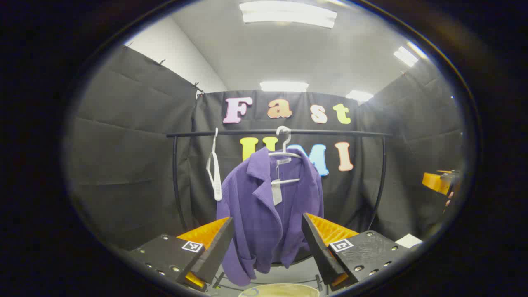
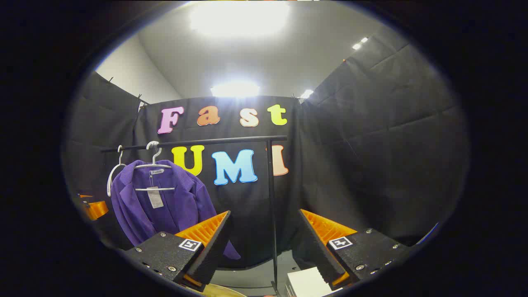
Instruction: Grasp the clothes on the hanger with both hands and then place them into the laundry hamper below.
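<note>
A purple jacket (image 1: 270,210) hangs on a white hanger (image 1: 284,152) from a black rail (image 1: 330,133), straight ahead in the left gripper view. My left gripper (image 1: 267,243) is open, short of the jacket, which shows between its fingers. The rim of a pale hamper (image 1: 280,291) peeks in below. In the right gripper view the jacket (image 2: 165,206) hangs at the left on its hanger (image 2: 154,163), and my right gripper (image 2: 266,239) is open, aimed to the right of it. The other gripper (image 2: 93,208) appears at the far left there.
An empty white hanger (image 1: 214,173) hangs left of the jacket. The rack's upright post (image 2: 271,214) stands between my right fingers. A white object (image 2: 307,282) lies low at the right. Black cloth walls close in on all sides.
</note>
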`<state>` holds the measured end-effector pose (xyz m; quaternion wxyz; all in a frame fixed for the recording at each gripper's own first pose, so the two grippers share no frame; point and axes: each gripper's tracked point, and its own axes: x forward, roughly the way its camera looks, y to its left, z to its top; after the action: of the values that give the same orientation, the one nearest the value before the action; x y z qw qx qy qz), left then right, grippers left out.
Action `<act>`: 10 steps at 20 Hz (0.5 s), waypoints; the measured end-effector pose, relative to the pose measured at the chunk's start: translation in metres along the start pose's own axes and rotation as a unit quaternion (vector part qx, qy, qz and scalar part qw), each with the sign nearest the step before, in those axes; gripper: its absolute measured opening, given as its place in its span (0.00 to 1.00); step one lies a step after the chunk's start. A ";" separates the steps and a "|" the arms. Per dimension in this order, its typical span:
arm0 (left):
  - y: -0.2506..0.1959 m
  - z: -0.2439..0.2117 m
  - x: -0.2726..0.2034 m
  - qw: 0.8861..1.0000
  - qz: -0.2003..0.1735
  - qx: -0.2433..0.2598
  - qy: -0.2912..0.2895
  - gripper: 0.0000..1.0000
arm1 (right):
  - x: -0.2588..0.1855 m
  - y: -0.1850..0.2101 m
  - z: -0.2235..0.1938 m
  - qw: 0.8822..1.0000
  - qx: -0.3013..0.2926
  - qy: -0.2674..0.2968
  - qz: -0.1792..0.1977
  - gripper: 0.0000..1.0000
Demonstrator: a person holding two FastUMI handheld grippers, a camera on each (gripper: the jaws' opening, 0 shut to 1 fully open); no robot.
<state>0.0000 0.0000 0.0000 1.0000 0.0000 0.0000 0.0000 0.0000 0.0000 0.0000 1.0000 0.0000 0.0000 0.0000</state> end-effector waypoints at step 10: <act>-0.001 -0.002 -0.001 0.999 -0.031 -0.005 0.019 0.94 | 0.002 0.010 -0.003 1.000 -0.015 0.017 -0.004 0.95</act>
<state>-0.0007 -0.0011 -0.0019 0.9993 -0.0053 0.0191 -0.0305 0.0024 0.0100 -0.0030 0.9997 -0.0146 0.0167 -0.0041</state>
